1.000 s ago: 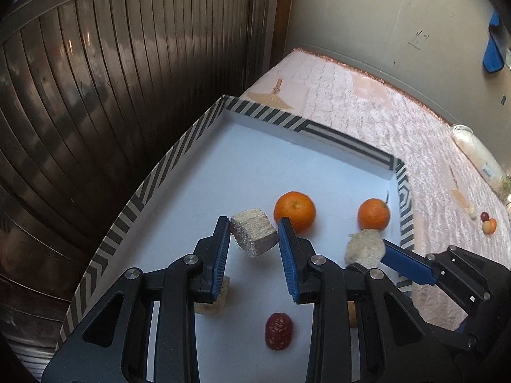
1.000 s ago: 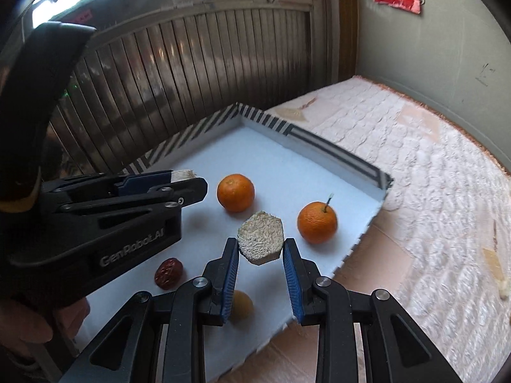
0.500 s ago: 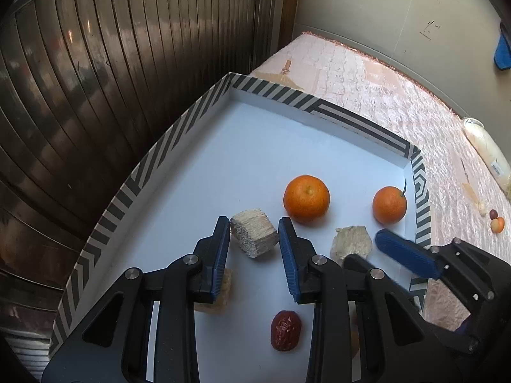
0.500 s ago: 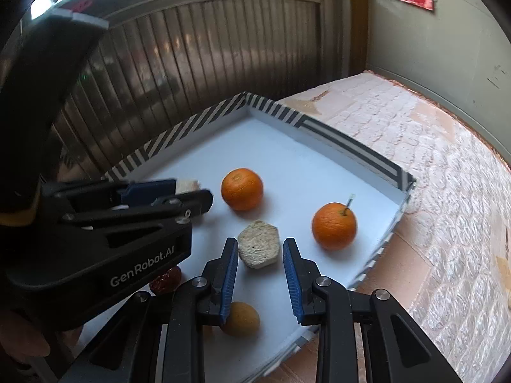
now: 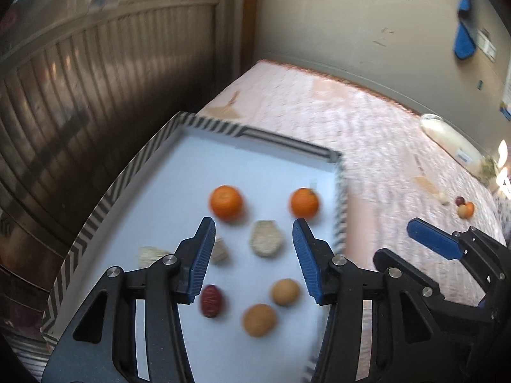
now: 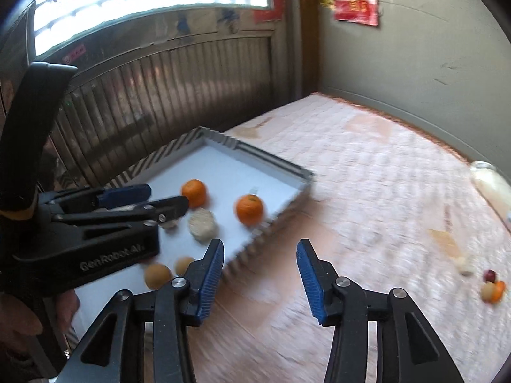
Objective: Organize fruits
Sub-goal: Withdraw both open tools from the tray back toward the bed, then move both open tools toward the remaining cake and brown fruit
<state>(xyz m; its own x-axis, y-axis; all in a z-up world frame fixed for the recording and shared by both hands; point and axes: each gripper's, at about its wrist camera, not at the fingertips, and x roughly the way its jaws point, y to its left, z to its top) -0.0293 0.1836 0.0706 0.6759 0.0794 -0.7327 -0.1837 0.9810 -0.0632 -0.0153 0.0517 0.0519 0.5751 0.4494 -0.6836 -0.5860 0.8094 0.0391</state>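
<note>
A white tray [image 5: 127,178] with a striped rim holds two oranges [image 5: 226,202] [image 5: 304,203], a hexagonal beige cake [image 5: 266,238], a beige cube cake [image 5: 220,250], a red date [image 5: 211,300] and two brown round fruits [image 5: 285,292] [image 5: 259,319]. My left gripper [image 5: 252,221] hovers above the tray, its jaws opening with nothing between them. My right gripper [image 6: 260,244] hangs over the tray's right rim [image 6: 278,162] and the quilt, jaws also opening and empty. The hexagonal cake [image 6: 202,224] lies on the tray between the left gripper [image 6: 153,198] and an orange [image 6: 249,209].
A pink quilted cover [image 6: 367,166] spreads to the right of the tray, with a small cluster of fruits [image 6: 491,287] and a pale bottle [image 5: 447,134] at its far right. A slatted metal door [image 5: 80,95] stands left; a grey wall behind. A hand [image 6: 19,319] holds the left gripper.
Both grippers let go of their beige cakes, which now lie on the tray. Both pulled back and upward, and their jaws stand wider apart.
</note>
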